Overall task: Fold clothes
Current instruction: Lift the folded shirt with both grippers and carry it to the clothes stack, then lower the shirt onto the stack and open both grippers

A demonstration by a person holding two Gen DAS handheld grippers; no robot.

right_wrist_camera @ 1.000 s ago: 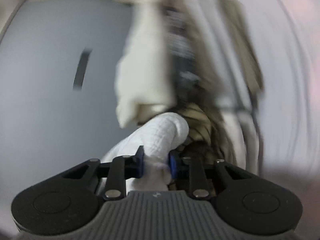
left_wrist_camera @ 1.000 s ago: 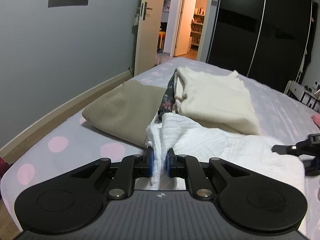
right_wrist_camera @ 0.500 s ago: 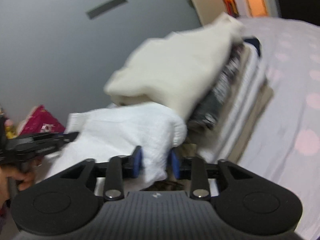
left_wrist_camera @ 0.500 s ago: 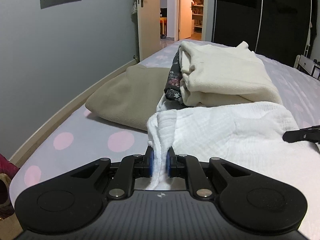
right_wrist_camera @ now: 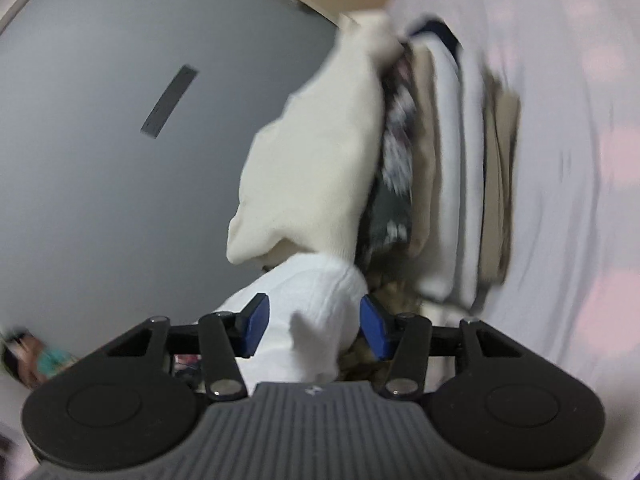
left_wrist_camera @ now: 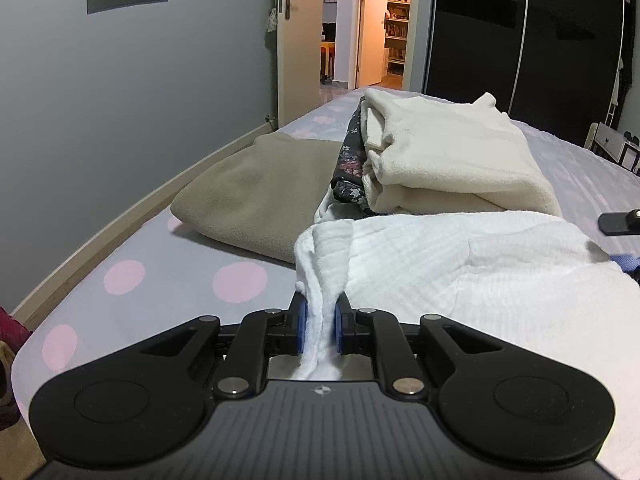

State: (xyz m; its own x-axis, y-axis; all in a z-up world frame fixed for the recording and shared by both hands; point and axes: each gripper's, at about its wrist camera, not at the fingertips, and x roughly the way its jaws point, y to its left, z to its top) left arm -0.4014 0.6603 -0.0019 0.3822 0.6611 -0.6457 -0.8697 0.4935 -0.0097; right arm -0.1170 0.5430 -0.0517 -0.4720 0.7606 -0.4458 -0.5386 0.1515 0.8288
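One white waffle-knit garment [left_wrist_camera: 460, 264] lies on the bed [left_wrist_camera: 168, 280], against a stack of folded clothes [left_wrist_camera: 440, 152]. The left claw [left_wrist_camera: 319, 326] is clamped on its bunched edge. The right claw [right_wrist_camera: 314, 326] stands apart, with cloth between its blue pads [right_wrist_camera: 254, 324]; that view is motion-blurred and the stack's layers smear together.

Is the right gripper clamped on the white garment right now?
No, open. The right gripper has its blue pads spread wide, with the white garment lying loose between them.
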